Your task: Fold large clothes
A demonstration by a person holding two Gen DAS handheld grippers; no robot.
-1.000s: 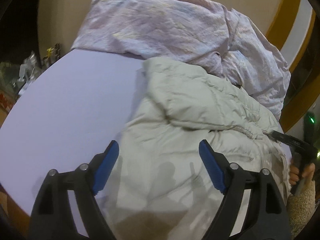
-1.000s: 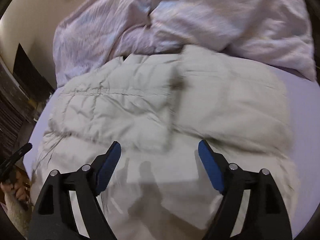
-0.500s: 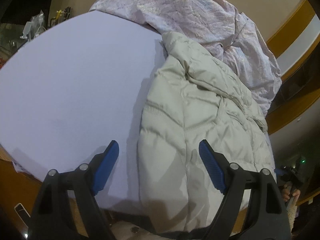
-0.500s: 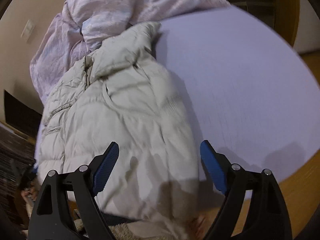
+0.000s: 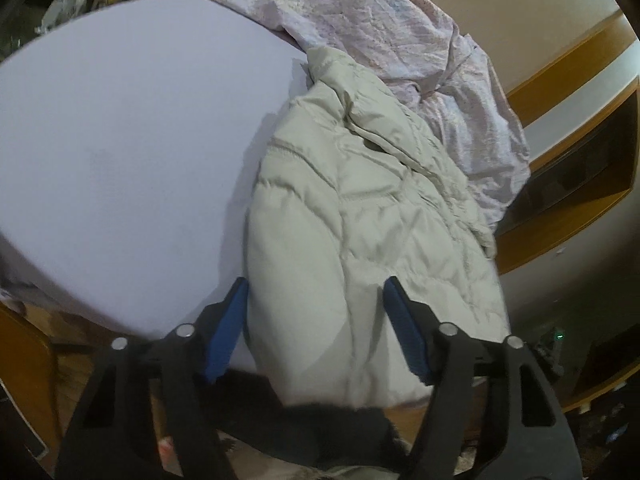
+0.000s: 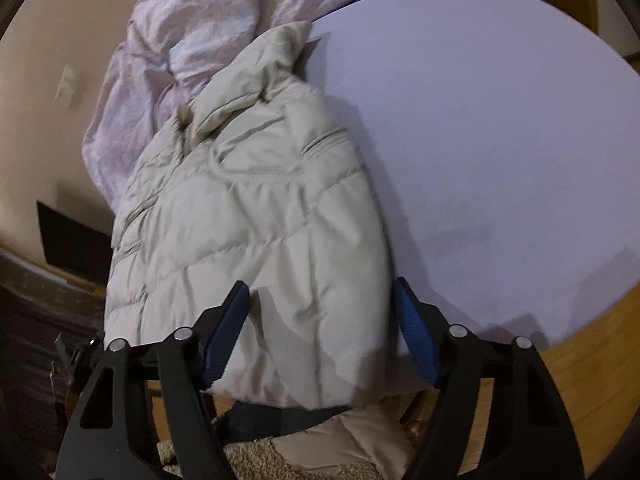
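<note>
A pale beige quilted puffer jacket (image 5: 360,216) lies folded lengthwise on a lavender bed sheet (image 5: 132,140), its collar at the far end and its hem at the near edge. It also shows in the right wrist view (image 6: 256,224). My left gripper (image 5: 316,320) is open and empty, held above the jacket's near end. My right gripper (image 6: 320,320) is open and empty, above the same near end. Neither touches the jacket.
A crumpled pinkish duvet (image 5: 400,32) lies against the wall behind the jacket, also in the right wrist view (image 6: 208,28). The bare sheet (image 6: 500,132) spreads beside the jacket. A wooden bed frame (image 6: 580,356) borders it. A fuzzy sleeve (image 6: 256,460) shows below.
Both grippers have pulled back and risen from over the jacket toward the near bed edge. More of the sheet and bed frame shows. The jacket lies still.
</note>
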